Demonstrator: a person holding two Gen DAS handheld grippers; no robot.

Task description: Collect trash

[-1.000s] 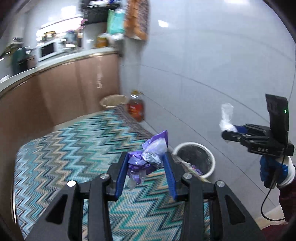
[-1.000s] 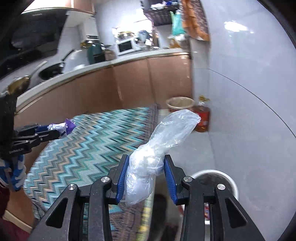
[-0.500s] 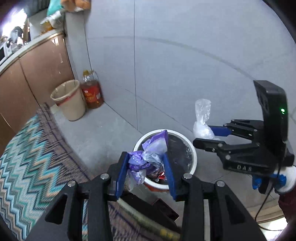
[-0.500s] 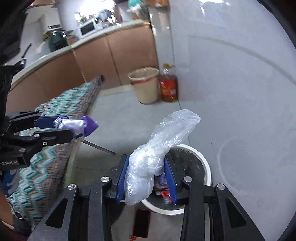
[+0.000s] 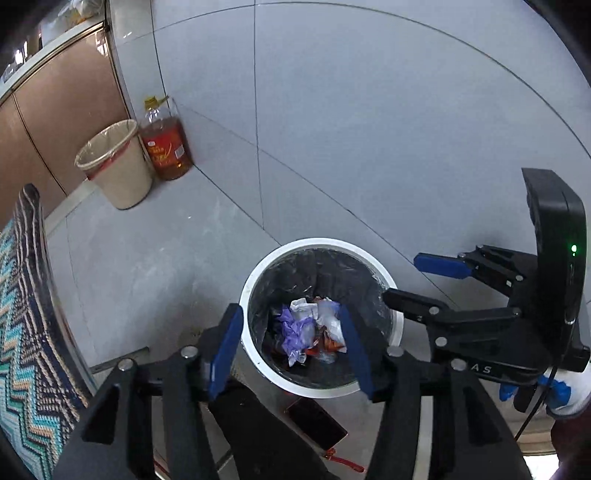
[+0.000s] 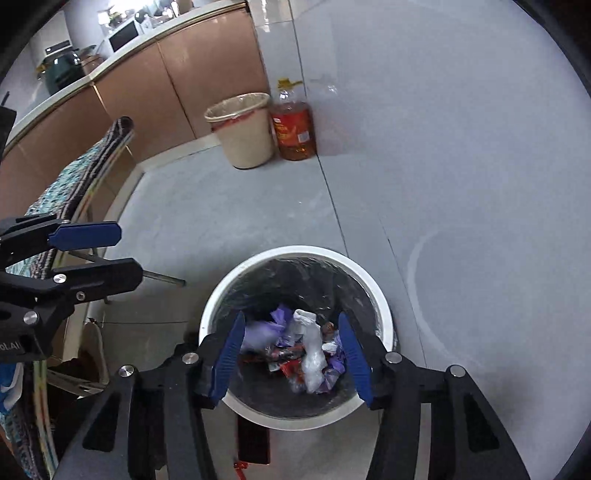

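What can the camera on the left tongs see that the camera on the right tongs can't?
Only the left wrist view shows the right tongs, open, in a gloved hand. Only the right wrist view shows the left tongs, open, and a microwave on the counter. Both show the white bin with purple wrapper and clear bag inside, plus the beige bin and oil bottle.

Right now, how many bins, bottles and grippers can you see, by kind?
Bins: 2, white round bin with black liner and beige plastic bin.
Bottles: 1, amber oil bottle with red label.
Grippers: 2, left gripper, right gripper, both open.
Total: 5.
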